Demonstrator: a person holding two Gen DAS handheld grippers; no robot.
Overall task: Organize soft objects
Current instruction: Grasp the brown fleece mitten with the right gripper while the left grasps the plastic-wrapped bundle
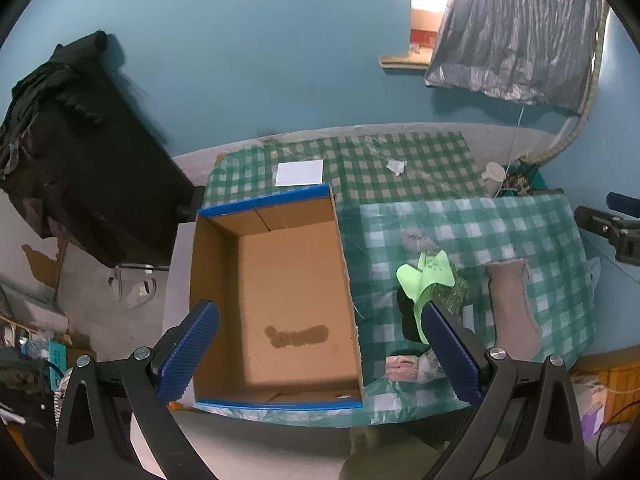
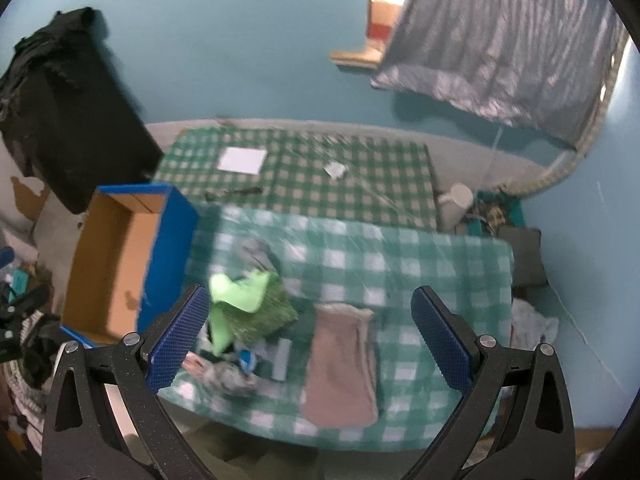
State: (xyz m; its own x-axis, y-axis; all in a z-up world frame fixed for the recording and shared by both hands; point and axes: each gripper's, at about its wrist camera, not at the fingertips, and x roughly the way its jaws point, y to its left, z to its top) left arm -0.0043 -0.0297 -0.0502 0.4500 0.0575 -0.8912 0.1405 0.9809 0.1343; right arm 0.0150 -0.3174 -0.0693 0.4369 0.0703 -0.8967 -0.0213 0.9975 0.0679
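Both wrist views look down from above the near edge: left over the box point(image 1: 280, 292), right over the pile point(image 2: 248, 312). Both share the checked cloth point(image 1: 500, 232).

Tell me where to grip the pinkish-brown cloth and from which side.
Probably best to pinch the pinkish-brown cloth at its near short edge, coming straight down from above with the right gripper. It lies flat and long on the checked tablecloth, apart from the green pile, so nothing crowds that end.
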